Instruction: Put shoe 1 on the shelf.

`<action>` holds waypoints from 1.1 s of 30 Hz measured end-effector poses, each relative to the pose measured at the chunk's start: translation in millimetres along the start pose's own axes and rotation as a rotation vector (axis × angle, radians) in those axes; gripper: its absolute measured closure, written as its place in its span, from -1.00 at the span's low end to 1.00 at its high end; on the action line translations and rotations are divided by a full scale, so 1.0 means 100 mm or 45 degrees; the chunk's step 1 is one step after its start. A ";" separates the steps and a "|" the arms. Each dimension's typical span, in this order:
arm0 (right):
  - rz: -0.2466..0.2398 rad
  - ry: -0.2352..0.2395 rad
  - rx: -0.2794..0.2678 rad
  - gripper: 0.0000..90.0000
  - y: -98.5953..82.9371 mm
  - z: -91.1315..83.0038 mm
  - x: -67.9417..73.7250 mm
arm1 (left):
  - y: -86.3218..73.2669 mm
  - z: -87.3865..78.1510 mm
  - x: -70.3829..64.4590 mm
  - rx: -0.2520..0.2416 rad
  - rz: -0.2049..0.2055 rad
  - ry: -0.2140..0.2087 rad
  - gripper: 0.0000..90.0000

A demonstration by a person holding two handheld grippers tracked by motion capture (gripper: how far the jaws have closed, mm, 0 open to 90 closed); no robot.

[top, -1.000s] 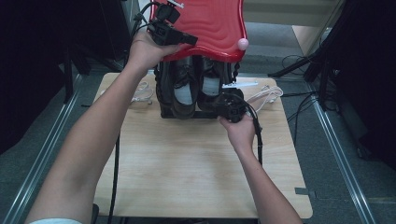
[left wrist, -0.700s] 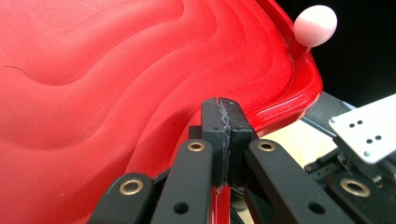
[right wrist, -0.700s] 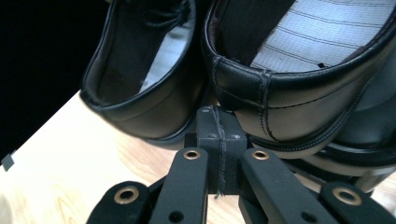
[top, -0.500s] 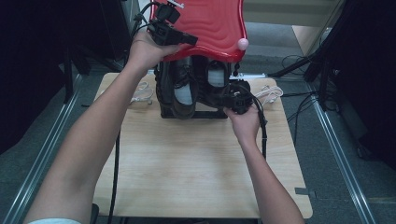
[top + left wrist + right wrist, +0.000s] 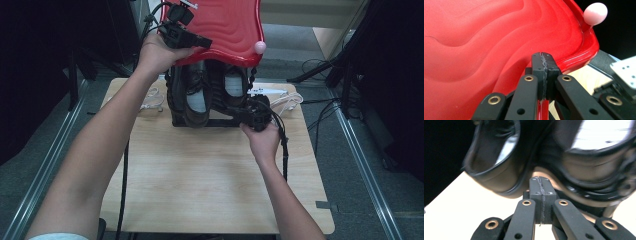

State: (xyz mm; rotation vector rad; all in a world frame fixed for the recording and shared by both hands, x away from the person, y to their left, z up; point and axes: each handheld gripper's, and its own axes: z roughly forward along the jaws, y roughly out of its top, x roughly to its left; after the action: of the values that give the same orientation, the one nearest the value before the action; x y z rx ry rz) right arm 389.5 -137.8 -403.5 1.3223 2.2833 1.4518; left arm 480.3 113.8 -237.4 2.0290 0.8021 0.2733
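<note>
Now, in the high view, the right gripper (image 5: 240, 111) sits lower and further left than a second ago, its tip at the base of the black shoe rack (image 5: 210, 122), just under the dark shoes (image 5: 197, 100). By my reading that puts the work at the foot of the rack while the lid stays lifted. The left gripper (image 5: 202, 44) has not shifted; it holds the red lid (image 5: 235, 30) up by its front edge, forearm stretched long across the wooden table (image 5: 200, 180), wrist high. The right forearm comes in short and angled, hand cupped under its tool.

In the left gripper view the jaws are pressed together on the thin rim of the red lid (image 5: 574, 62), a pink knob (image 5: 595, 13) at its corner.

In the right gripper view the jaws meet flush with nothing between them, nose close under a dark shoe (image 5: 496, 170) and just above the pale tabletop.
</note>
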 end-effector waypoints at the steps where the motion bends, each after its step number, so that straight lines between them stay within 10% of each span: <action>1: -0.007 0.008 -0.001 1.00 -0.02 0.00 0.03 | 0.00 0.00 0.00 0.000 0.000 0.000 1.00; 17: -0.141 0.159 0.093 1.00 -0.28 0.34 0.55 | -0.01 0.00 0.00 -0.009 0.009 -0.001 1.00; 26: -0.054 0.218 0.073 1.00 -0.20 0.49 0.47 | -0.02 0.00 -0.01 -0.023 0.008 0.003 1.00; 33: -0.112 0.205 0.091 1.00 -0.11 0.51 0.55 | -0.04 -0.01 -0.02 -0.037 -0.010 0.014 0.97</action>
State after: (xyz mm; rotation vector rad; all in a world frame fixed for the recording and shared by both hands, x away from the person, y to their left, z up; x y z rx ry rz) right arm 375.5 -65.3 -421.0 1.1449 2.4815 1.5112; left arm 476.4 114.9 -239.6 1.9982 0.8084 0.2906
